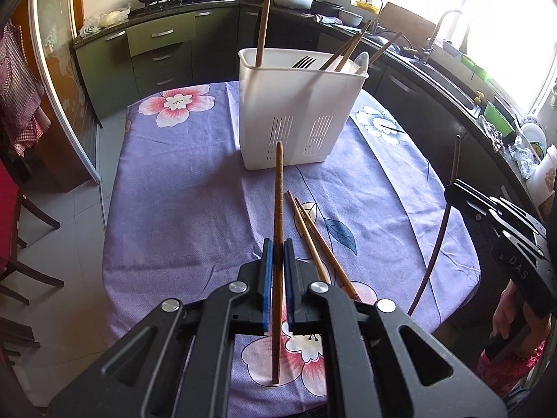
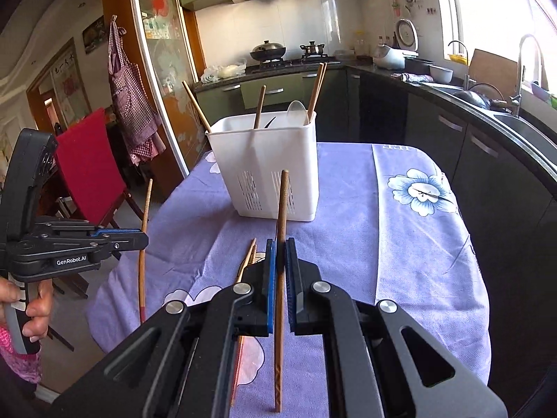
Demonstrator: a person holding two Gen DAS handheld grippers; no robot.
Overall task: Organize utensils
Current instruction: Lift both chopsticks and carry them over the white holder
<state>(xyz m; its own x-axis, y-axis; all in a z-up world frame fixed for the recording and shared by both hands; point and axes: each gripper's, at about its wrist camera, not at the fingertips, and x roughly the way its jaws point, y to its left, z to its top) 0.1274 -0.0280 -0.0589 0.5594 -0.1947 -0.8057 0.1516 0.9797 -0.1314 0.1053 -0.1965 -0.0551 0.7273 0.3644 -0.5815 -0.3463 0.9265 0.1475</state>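
Note:
A white utensil caddy (image 1: 296, 104) stands on the far half of the table; it also shows in the right wrist view (image 2: 268, 163). It holds several chopsticks, a fork and a spoon. My left gripper (image 1: 277, 249) is shut on a brown chopstick (image 1: 278, 209), held upright above the table. My right gripper (image 2: 280, 249) is shut on another brown chopstick (image 2: 281, 230), also upright. Two more chopsticks (image 1: 313, 237) lie on the cloth just right of my left gripper. The right gripper shows at the right edge of the left view (image 1: 452, 188), the left gripper at the left of the right view (image 2: 141, 238).
The oval table has a purple floral cloth (image 1: 174, 181). A red chair (image 2: 90, 170) stands at the table's left side. Dark kitchen counters with a sink (image 2: 487, 104), stove and pots run along the back and right.

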